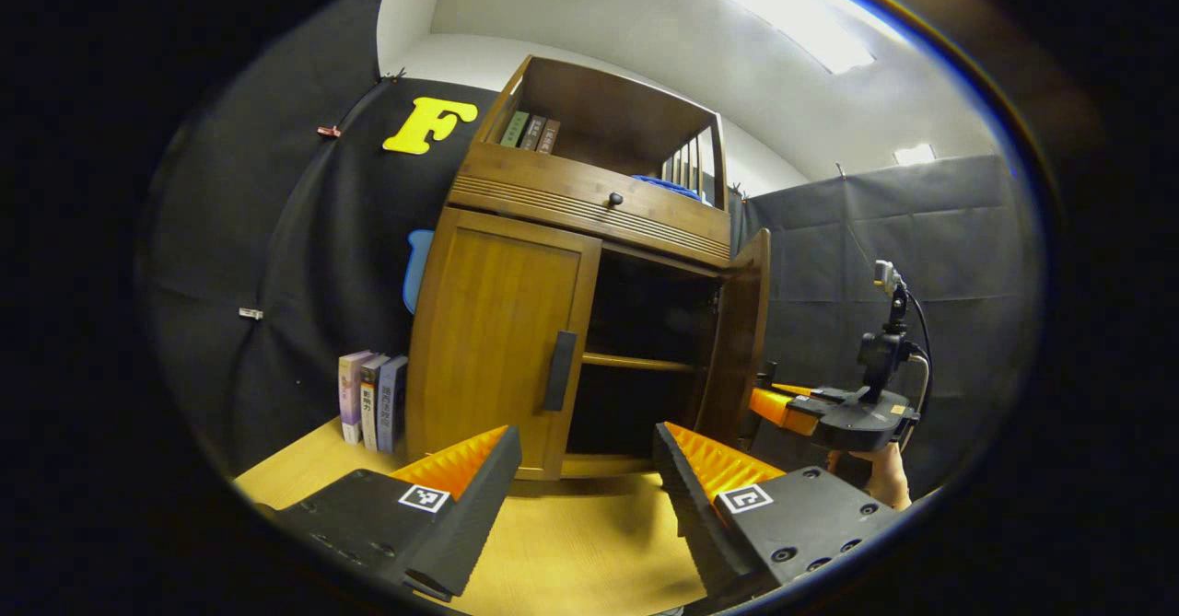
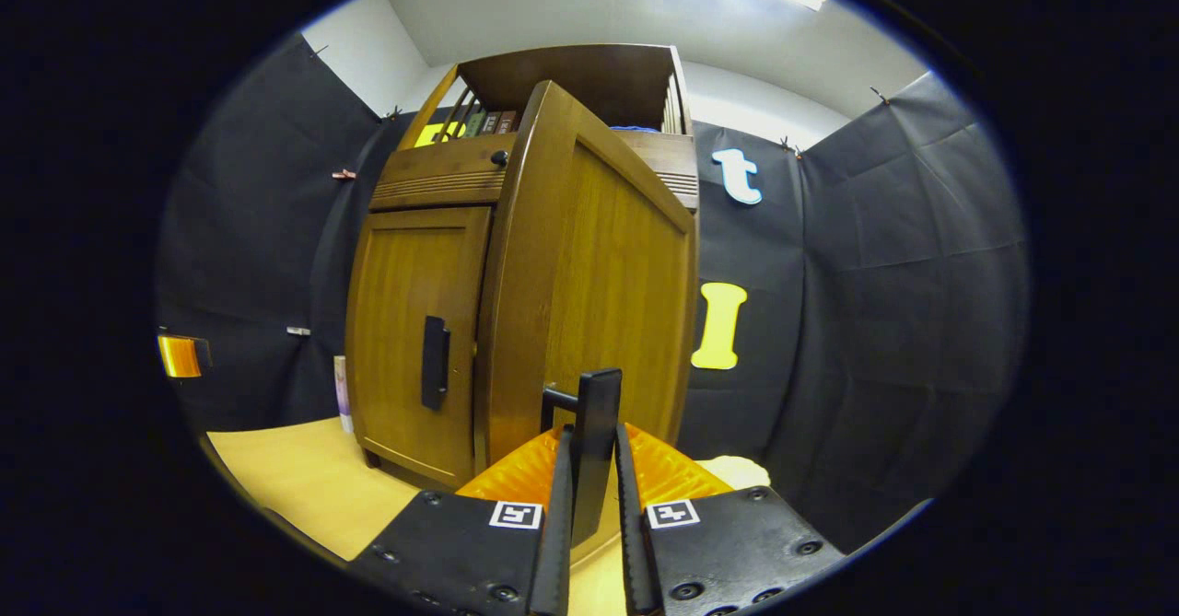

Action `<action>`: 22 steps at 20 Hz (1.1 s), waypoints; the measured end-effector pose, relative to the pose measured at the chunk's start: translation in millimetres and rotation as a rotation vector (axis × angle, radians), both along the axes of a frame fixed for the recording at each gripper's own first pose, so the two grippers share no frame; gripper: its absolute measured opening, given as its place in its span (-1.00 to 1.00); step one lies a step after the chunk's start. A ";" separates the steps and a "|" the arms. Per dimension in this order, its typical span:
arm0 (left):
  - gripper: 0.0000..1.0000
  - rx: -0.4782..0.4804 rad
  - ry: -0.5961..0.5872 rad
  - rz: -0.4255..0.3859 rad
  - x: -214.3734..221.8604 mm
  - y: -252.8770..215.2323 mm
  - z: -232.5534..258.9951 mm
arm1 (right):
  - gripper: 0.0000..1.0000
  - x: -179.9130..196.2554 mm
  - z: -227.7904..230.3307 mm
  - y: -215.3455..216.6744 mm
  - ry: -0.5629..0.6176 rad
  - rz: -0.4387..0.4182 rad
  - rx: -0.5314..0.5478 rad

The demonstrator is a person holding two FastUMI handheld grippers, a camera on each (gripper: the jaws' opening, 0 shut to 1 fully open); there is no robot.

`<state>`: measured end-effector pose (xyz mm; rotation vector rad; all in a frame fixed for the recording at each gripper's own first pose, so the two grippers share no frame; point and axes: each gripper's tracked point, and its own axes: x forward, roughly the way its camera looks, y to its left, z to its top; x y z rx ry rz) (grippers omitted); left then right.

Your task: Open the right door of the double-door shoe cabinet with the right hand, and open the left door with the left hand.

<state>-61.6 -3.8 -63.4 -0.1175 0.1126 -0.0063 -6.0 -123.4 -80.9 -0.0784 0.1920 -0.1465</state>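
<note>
A brown wooden shoe cabinet (image 1: 589,206) stands on a wooden table. Its left door (image 1: 493,335) is closed, with a black vertical handle (image 1: 559,370) by its inner edge. My left gripper (image 1: 585,469) is open, low in front of that door and apart from the handle. The right door (image 2: 589,294) stands swung out toward me. In the right gripper view my right gripper (image 2: 589,496) is shut on the right door's black handle (image 2: 596,432). From the left gripper view, the right gripper (image 1: 783,404) shows beside the open right door (image 1: 737,344), held by a hand (image 1: 884,473).
Three books (image 1: 371,400) stand against the cabinet's left side on the table (image 1: 571,552). More books (image 1: 530,131) and a blue item (image 1: 668,185) sit on the top shelf, above a drawer with a small knob (image 1: 614,199). Black cloth walls surround the booth.
</note>
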 end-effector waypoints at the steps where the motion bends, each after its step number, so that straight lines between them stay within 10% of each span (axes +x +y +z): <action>1: 0.80 -0.002 0.002 -0.008 2.2 -4.1 -2.7 | -0.47 -2.9 -0.2 -6.5 0.004 -0.010 -0.007; 8: 0.80 -0.016 0.021 -0.067 20.0 -29.3 -13.3 | -0.74 -23.1 12.2 -57.8 0.008 -0.092 -0.017; 22: 0.81 -0.086 0.047 -0.114 79.1 -46.8 -40.4 | -0.66 -77.9 41.2 -114.0 -0.032 -0.183 -0.051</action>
